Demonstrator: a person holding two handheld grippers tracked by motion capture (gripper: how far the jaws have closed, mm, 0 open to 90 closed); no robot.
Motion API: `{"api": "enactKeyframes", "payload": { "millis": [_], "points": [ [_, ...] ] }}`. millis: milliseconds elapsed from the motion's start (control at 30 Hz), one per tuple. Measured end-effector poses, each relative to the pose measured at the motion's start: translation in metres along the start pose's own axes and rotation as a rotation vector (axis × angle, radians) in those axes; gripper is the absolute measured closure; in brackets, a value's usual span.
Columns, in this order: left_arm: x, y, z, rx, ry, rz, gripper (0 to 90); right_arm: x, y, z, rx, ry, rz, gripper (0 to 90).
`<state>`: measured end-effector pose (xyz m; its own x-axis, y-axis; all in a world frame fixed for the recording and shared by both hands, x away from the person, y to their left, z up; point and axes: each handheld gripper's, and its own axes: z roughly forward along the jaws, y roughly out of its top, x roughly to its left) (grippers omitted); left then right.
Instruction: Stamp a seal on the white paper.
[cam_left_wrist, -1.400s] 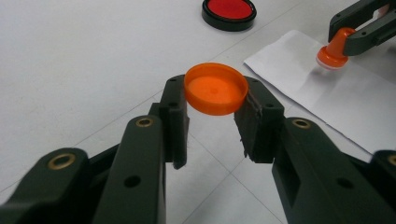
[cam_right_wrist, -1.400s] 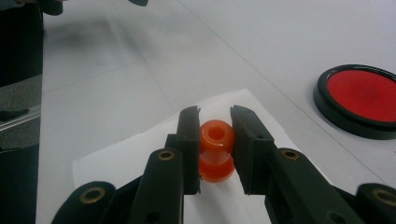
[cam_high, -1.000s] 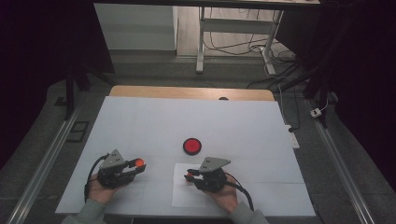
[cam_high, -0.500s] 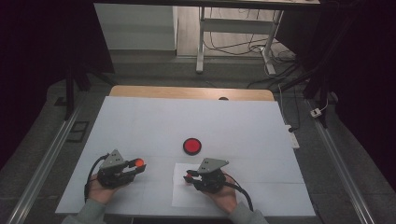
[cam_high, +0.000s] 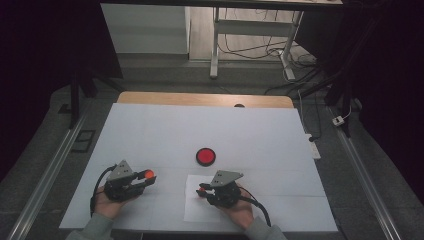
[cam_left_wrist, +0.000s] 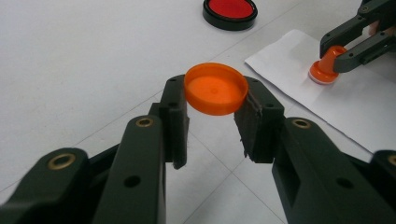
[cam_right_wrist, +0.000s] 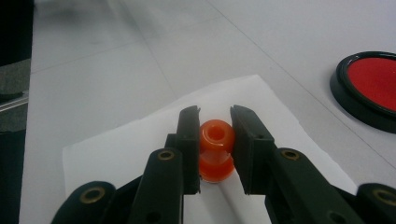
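Left gripper clenched on orange cap, held clear above the white table. Right gripper clamped on orange stamp, base down on the paper sheet near the table's front edge. Red ink pad lies open just beyond the sheet.

White-covered table with a bare wooden far edge, standing on grey floor between metal rails; behind it, a white metal frame (cables beneath); surroundings dark.
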<state>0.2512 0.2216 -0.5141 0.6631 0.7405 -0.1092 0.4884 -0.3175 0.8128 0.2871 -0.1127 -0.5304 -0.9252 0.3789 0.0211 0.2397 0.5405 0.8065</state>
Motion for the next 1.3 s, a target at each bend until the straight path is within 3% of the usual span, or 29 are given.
{"api": "enactKeyframes", "payload": {
  "millis": [767,1300],
  "points": [
    [-0.0012,0.0001,-0.0006,-0.002,0.004,-0.001,65.0,0.0039,-0.0023,0.0000,0.010,-0.024,-0.047,72.5],
    [-0.0015,0.0001,-0.0014,-0.005,0.004,-0.002,65.1,0.0034,-0.0047,0.0006,-0.006,-0.019,-0.043,72.6]
  ]
}}
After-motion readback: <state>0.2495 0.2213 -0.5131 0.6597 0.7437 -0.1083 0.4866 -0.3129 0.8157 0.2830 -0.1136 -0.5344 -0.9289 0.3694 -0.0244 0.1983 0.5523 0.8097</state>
